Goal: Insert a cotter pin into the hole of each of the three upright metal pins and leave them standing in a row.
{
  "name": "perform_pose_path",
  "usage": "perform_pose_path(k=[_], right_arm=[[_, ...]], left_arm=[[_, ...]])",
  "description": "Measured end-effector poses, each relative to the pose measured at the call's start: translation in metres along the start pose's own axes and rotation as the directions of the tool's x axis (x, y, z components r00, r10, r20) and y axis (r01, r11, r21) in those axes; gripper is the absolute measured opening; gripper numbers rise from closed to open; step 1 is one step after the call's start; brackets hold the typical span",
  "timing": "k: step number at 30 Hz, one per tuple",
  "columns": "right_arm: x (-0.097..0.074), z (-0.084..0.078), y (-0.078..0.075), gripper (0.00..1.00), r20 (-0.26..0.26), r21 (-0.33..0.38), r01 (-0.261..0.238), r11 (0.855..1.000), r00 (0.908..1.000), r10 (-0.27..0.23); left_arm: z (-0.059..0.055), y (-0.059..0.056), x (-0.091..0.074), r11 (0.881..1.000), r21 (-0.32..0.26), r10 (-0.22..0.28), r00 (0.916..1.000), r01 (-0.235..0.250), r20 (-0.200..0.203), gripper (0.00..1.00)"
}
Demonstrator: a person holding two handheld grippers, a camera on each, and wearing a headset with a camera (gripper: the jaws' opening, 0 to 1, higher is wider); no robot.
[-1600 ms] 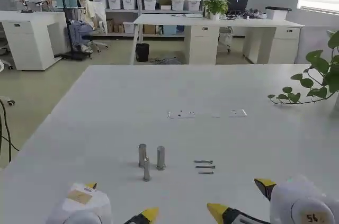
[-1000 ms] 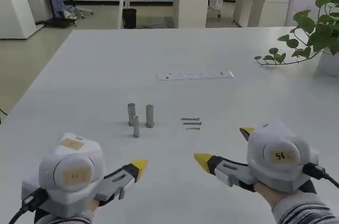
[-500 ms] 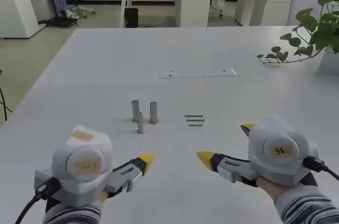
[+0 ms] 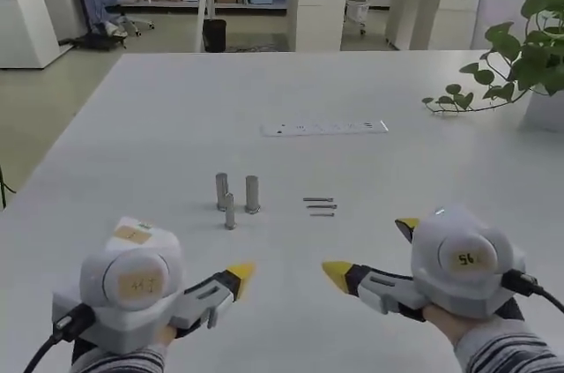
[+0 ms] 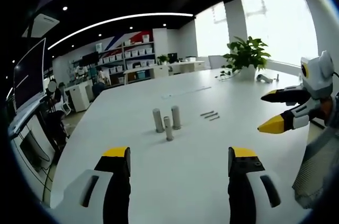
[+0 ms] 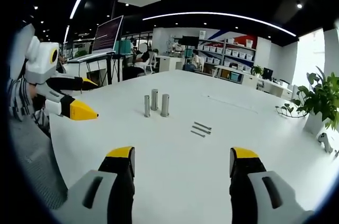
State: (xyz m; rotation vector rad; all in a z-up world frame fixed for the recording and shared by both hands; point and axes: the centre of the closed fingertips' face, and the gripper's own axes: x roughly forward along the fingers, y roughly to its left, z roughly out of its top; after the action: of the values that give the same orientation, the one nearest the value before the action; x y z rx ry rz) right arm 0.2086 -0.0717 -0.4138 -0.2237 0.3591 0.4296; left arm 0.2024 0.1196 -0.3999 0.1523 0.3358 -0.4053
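- Grippers came nearest in the head view, held low over the white table point(image 4: 176, 108). The left gripper point(image 5: 179, 154) was at 7 o'clock and the right gripper point(image 6: 182, 153) at 5 o'clock.
- In each gripper's own view the yellow-tipped jaws stood wide apart. They held nothing and touched nothing, and bare tabletop showed between them.
- The two grippers angled in toward each other, well apart, with each one's yellow tip showing in the other's view.
- Farther out, toward 12 o'clock from the left gripper, stood the three metal pins point(image 4: 229, 212). They were short, plain grey cylinders, all upright.
- They formed a tight triangle rather than a row: two at the back side by side, and the third, closest one at 6 o'clock of the gap between them. The pins were near one another, but whether they touched could not be told.
- Any cross holes in them were too small to make out.
- At 3 o'clock of the metal pins, near them but clearly apart, lay the three cotter pins point(image 4: 322, 206). These were thin grey slivers, flat on the table and parallel, each running from 9 to 3 o'clock, ranked one behind another.
- None was in a metal pin.
- Beyond, at 12 o'clock, a white power strip point(image 4: 323, 128) lay flat across the table.
- Farthest, at 2 o'clock, a leafy plant point(image 4: 520, 47) stood at the table's right edge.
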Motion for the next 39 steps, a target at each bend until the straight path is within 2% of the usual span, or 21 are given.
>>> perform_pose_path(k=[3, 7, 12, 17, 19, 23, 24, 27, 31, 34, 39], right_arm=[[-0.001, -0.002, 0.001, 0.7, -0.009, 0.009, -0.002, 1.0, 1.0, 0.002], [0.0, -0.001, 0.0, 0.69, -0.007, 0.029, 0.001, 1.0, 1.0, -0.001], [0.0, -0.003, -0.003, 0.68, -0.014, 0.066, 0.01, 0.998, 0.9999, -0.009], [-0.002, 0.002, -0.005, 0.67, 0.005, 0.084, 0.014, 0.996, 0.9999, -0.015], [-0.005, 0.004, -0.006, 0.67, 0.005, 0.109, 0.016, 0.994, 0.9999, -0.016], [-0.007, 0.013, -0.008, 0.66, 0.035, 0.115, 0.018, 0.993, 0.9991, -0.022], [-0.008, 0.016, -0.008, 0.65, 0.046, 0.135, 0.015, 0.991, 0.9987, -0.021], [-0.008, 0.016, -0.011, 0.64, 0.046, 0.15, 0.016, 0.989, 0.9987, -0.023], [-0.007, 0.014, -0.014, 0.64, 0.037, 0.172, 0.012, 0.985, 0.9992, -0.019], [-0.009, 0.018, -0.015, 0.63, 0.03, 0.169, 0.002, 0.986, 0.9995, -0.007], [-0.009, 0.016, -0.015, 0.6, -0.005, 0.163, -0.02, 0.986, 0.9998, 0.021]], left_arm=[[-0.001, -0.001, -0.001, 1.0, 0.017, -0.004, 1.0, 0.004, -0.004, 0.73], [0.0, 0.003, -0.001, 1.0, -0.006, 0.001, 1.0, -0.001, 0.005, 0.71], [-0.004, 0.005, -0.001, 1.0, -0.017, 0.005, 0.9999, -0.005, -0.012, 0.7], [-0.001, 0.003, -0.001, 1.0, -0.017, -0.003, 1.0, 0.003, 0.001, 0.69], [-0.002, 0.002, 0.0, 1.0, -0.007, -0.007, 0.9999, 0.007, -0.008, 0.68], [0.003, 0.002, 0.002, 1.0, -0.01, -0.013, 0.9999, 0.013, 0.001, 0.68], [0.003, 0.002, 0.002, 1.0, -0.01, -0.014, 0.9999, 0.014, 0.002, 0.68], [0.001, 0.0, 0.003, 1.0, -0.009, -0.021, 0.9997, 0.021, -0.007, 0.68], [-0.003, -0.001, 0.008, 0.999, -0.024, -0.038, 0.9988, 0.037, -0.031, 0.65], [0.001, 0.0, 0.013, 0.998, -0.033, -0.057, 0.998, 0.057, -0.026, 0.62], [0.01, 0.005, 0.032, 0.996, 0.001, -0.093, 0.9954, 0.093, -0.024, 0.57]])
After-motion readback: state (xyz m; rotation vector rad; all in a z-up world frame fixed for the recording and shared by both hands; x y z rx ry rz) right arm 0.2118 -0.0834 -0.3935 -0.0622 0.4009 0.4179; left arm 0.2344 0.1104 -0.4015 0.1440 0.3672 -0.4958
